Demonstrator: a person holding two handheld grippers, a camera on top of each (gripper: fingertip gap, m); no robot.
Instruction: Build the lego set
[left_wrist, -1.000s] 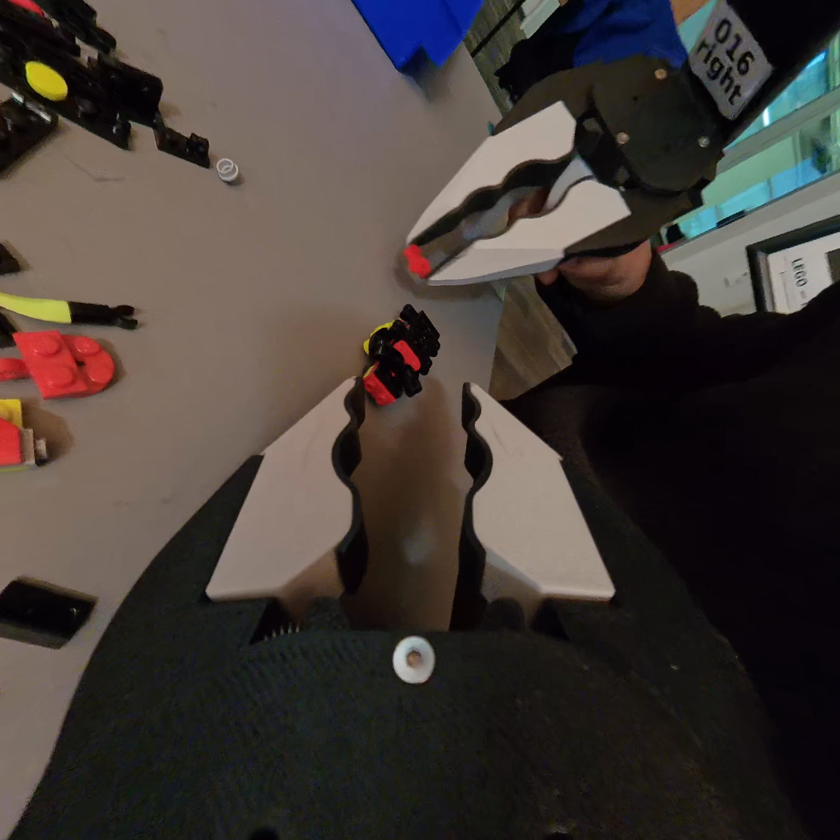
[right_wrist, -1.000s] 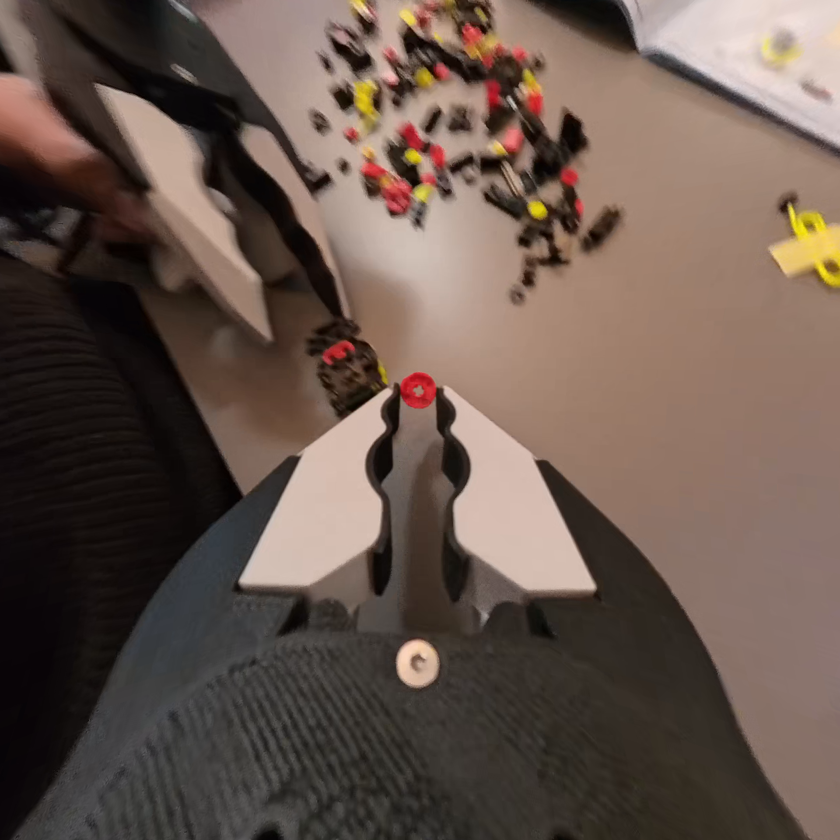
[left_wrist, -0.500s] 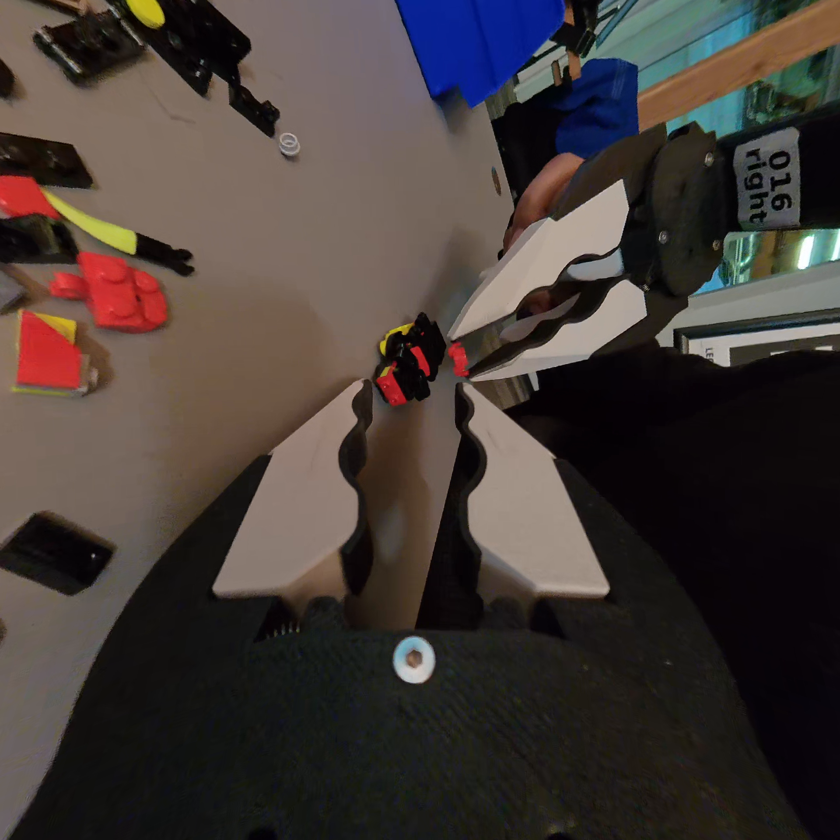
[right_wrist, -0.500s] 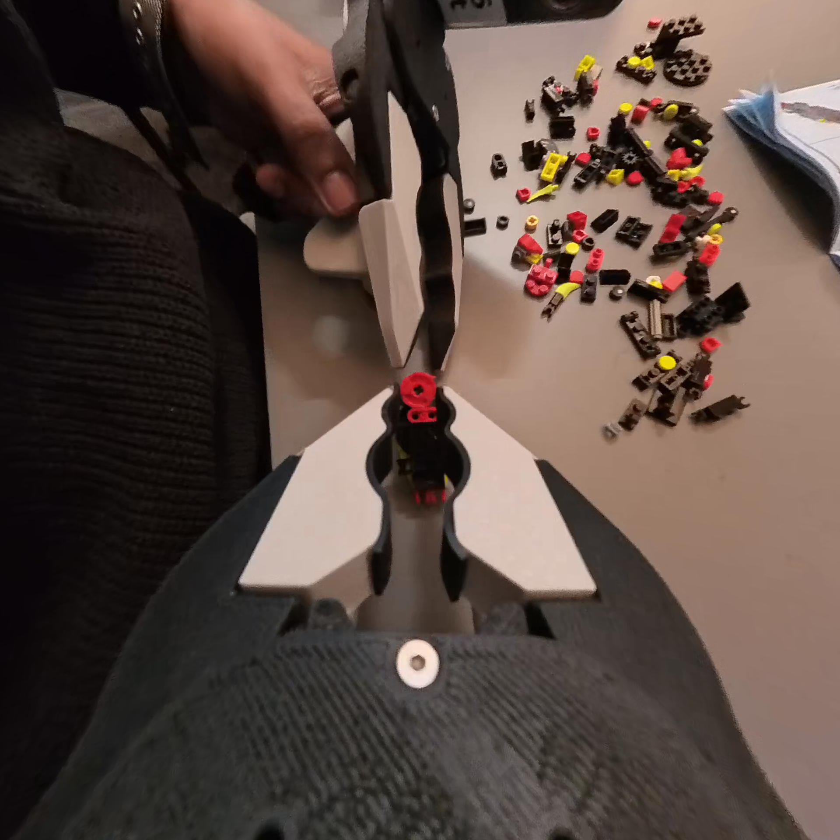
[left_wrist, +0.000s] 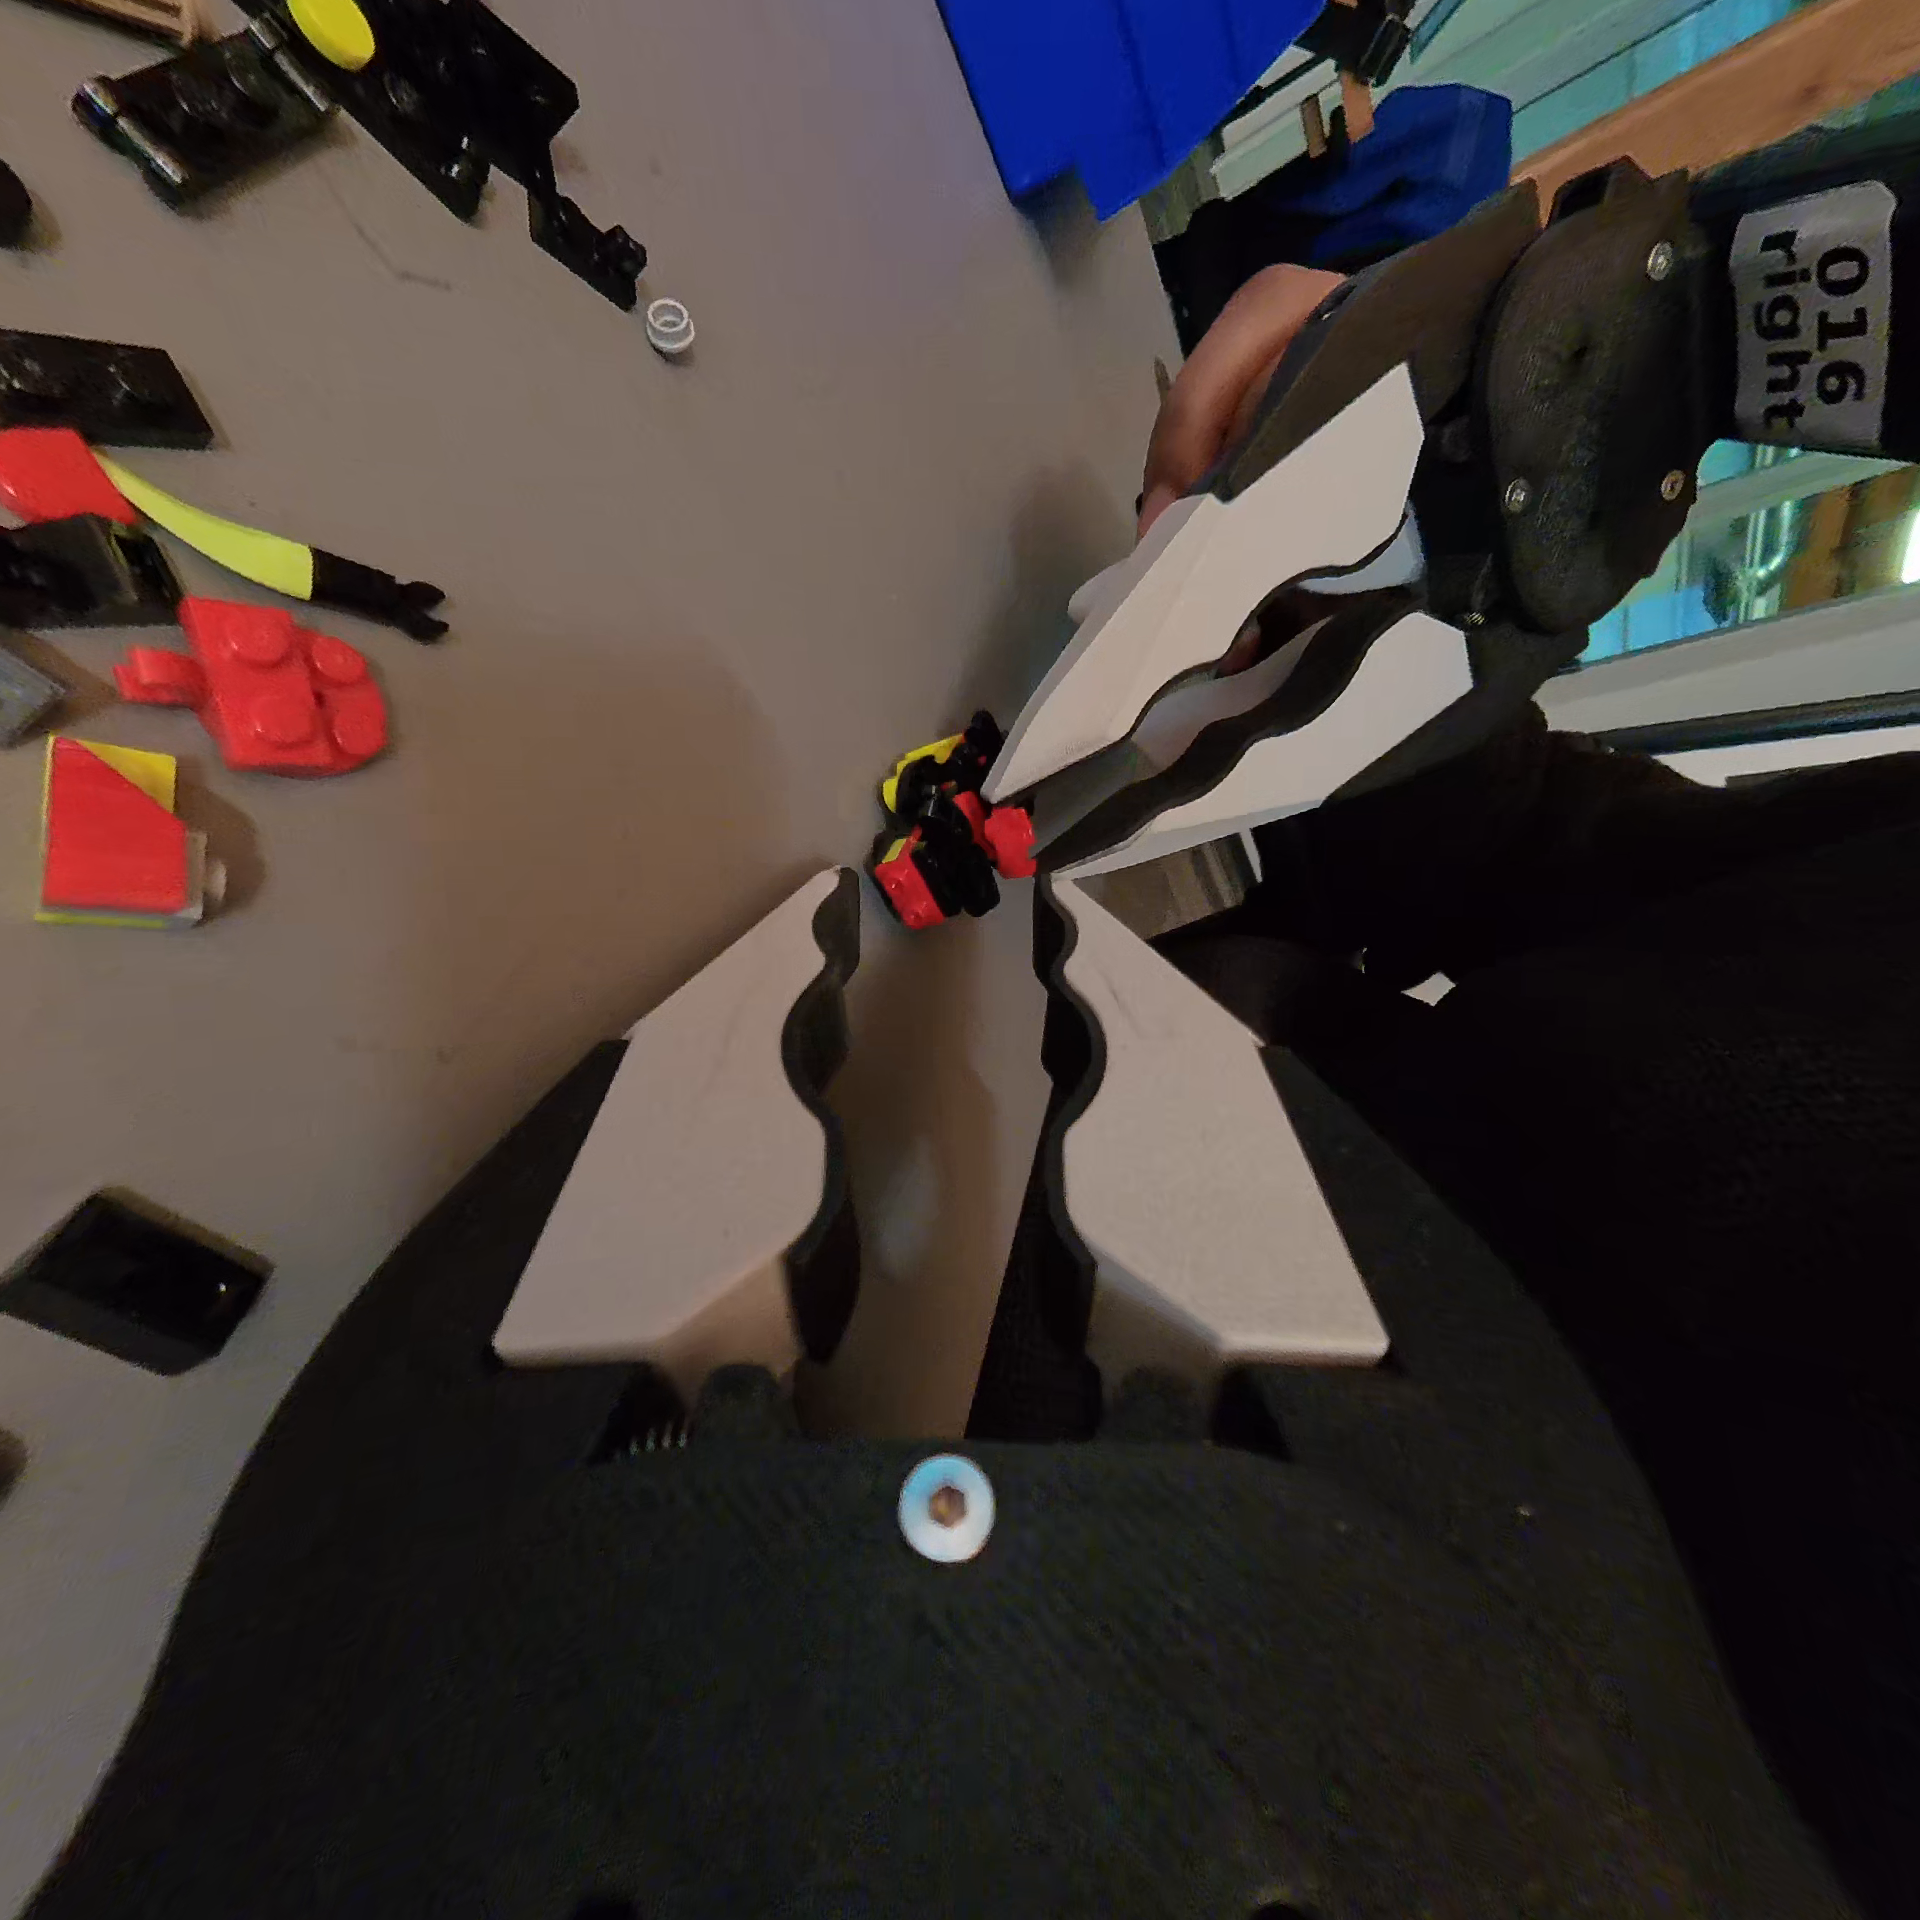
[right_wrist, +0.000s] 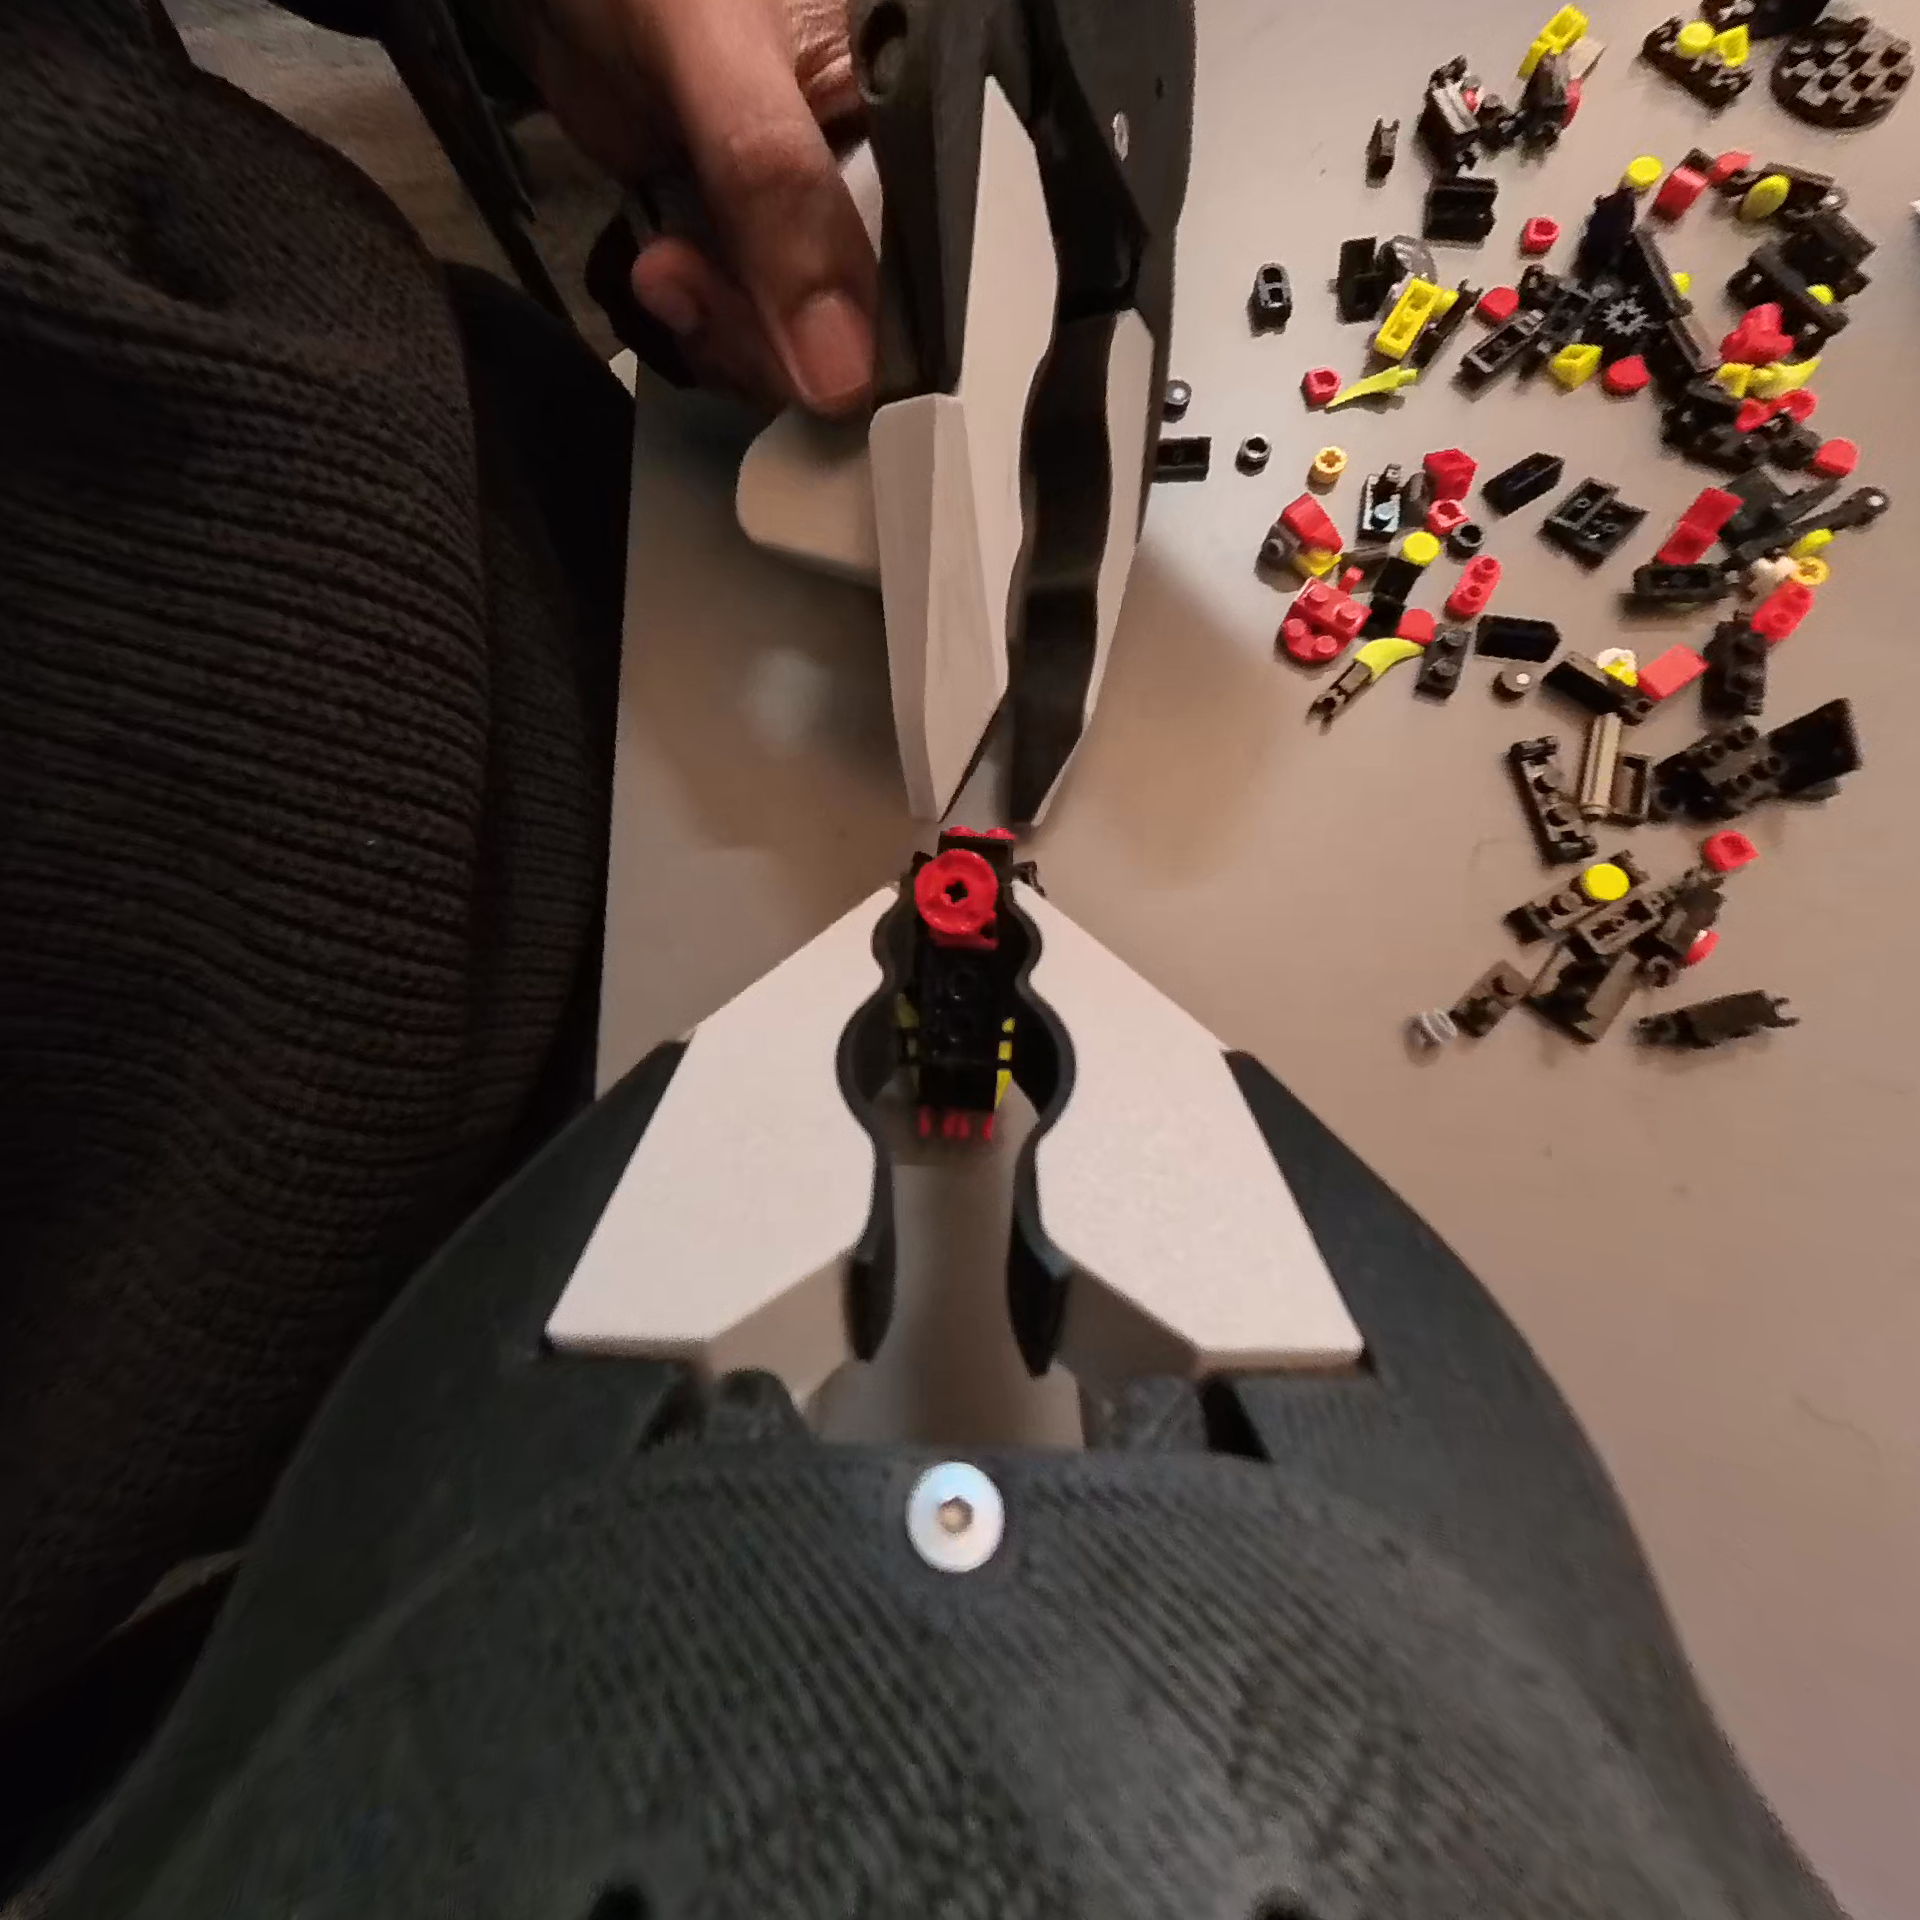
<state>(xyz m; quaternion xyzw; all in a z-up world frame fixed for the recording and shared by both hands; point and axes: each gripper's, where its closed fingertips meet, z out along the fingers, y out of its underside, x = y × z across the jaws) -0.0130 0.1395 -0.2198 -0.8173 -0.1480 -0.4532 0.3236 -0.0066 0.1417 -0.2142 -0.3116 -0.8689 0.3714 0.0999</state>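
A small black, red and yellow brick assembly (left_wrist: 940, 831) lies on the grey table (left_wrist: 623, 520) near its edge. My left gripper (left_wrist: 943, 885) is open. Its fingertips flank the near end of the assembly without pressing on it. My right gripper (right_wrist: 958, 902) is shut on a small red round piece (right_wrist: 956, 894) and holds it against the top of the assembly (right_wrist: 956, 1029). In the left wrist view the right gripper (left_wrist: 1023, 831) comes in from the right with the red piece (left_wrist: 1013, 836) touching the assembly. The left gripper (right_wrist: 982, 816) shows from above in the right wrist view.
Several loose black, red and yellow bricks (right_wrist: 1610, 468) lie scattered to the right. A red rounded plate (left_wrist: 281, 686), black plates (left_wrist: 135, 1278) and a blue bin (left_wrist: 1122, 83) lie farther off. A hand (right_wrist: 769, 208) holds the left gripper. The table edge (right_wrist: 613, 727) runs close by. Only a small space, under 4 cm, lies between the two pairs of fingers. The left tips stand about 9 cm off the red rounded plate (left_wrist: 281, 686). Seen from the right wrist view (right_wrist: 1326, 615) as well.
My right gripper has come down with the red round piece onto the assembly. My left gripper's jaws have narrowed around the assembly's near end, and it has moved closer.
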